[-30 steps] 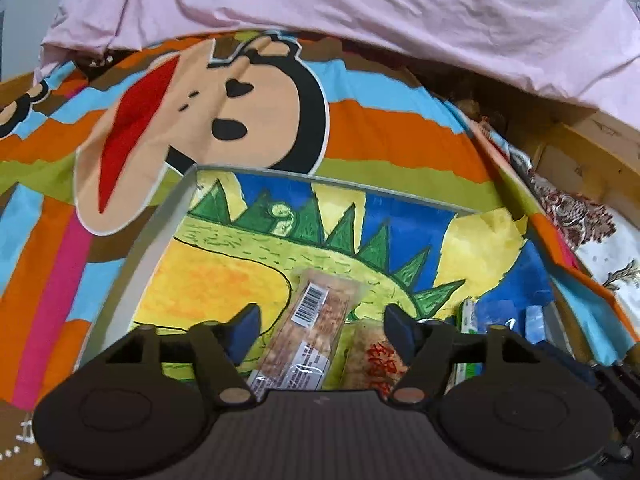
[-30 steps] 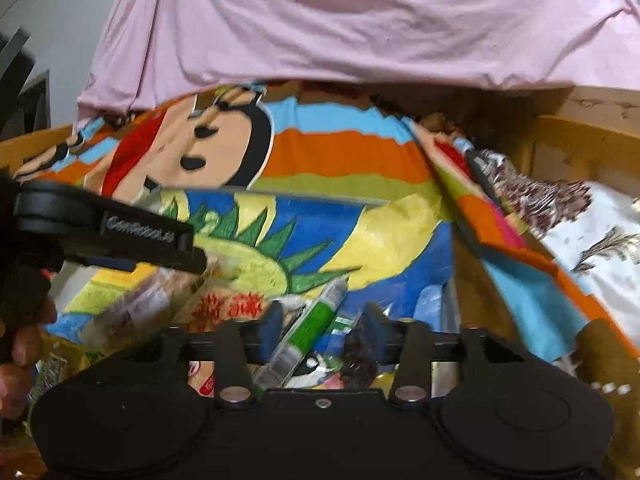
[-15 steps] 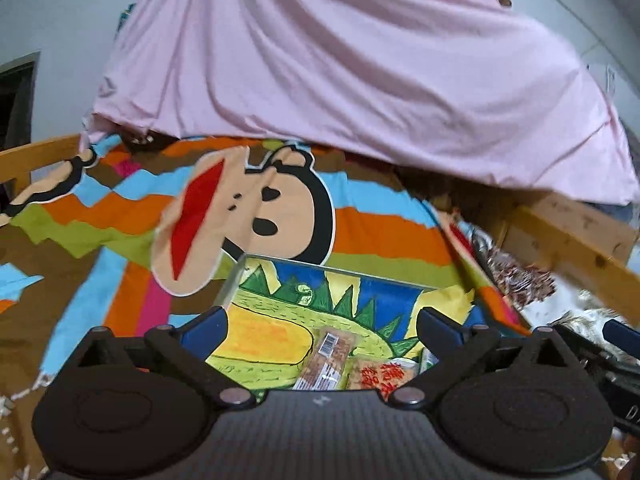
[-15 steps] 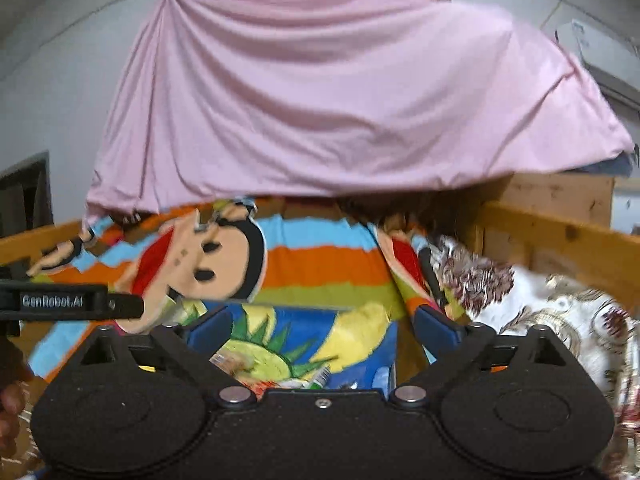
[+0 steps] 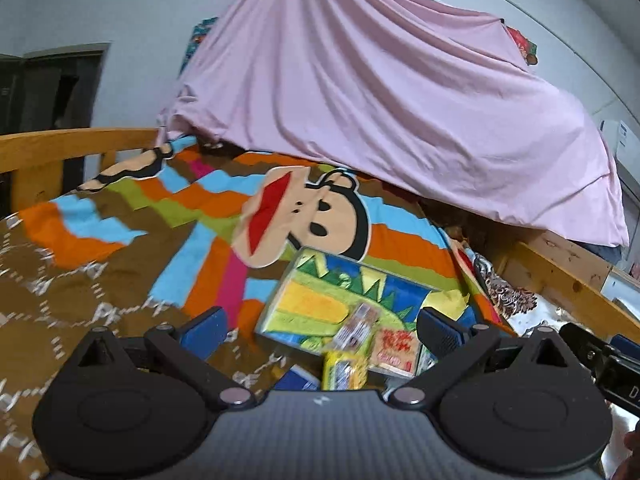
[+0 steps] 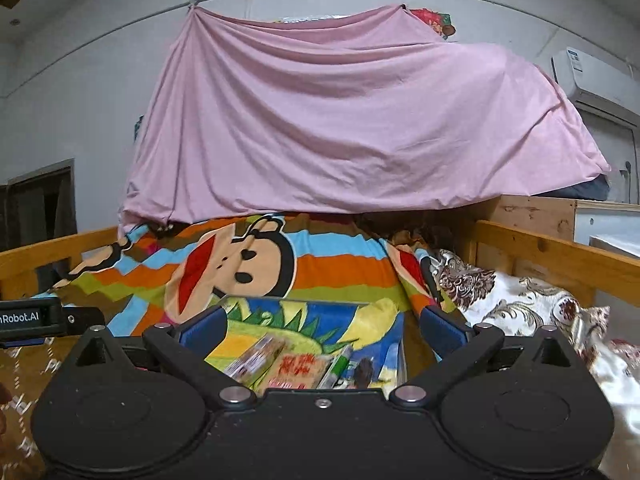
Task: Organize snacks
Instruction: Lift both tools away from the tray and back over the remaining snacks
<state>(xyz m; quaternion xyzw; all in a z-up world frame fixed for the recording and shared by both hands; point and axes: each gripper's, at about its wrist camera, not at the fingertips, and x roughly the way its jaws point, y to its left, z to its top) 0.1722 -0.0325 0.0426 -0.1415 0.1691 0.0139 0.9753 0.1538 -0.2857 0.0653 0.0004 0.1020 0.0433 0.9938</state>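
Nearest, the left gripper (image 5: 322, 326) stands fully open with nothing between its blue pads; its jaws have just been opening. The right gripper (image 6: 323, 322) is spread equally wide and empty, having likewise just opened. Just beyond the fingers, the snacks (image 5: 362, 340) lie in the near end of a clear tray (image 5: 276, 304) lined with a dinosaur picture: a barcode bar (image 5: 356, 326), a red-lettered packet (image 5: 394, 346) beside it, and a green tube (image 6: 340, 362) seen from the right wrist. A yellow packet (image 5: 344, 368) and a blue one (image 5: 298, 380) seem to sit at or outside the tray's near rim; blur makes it hard to tell. The tray rests on a striped monkey blanket (image 5: 200, 216), with a pink sheet (image 5: 380, 120) draped behind and a wooden rail (image 5: 72, 144) at the side. The likely trouble: soft bedding lets the tray tilt under a reaching push, spilling packets, and slick wrappers lying close together invite grabbing two or pinching one by a corner.
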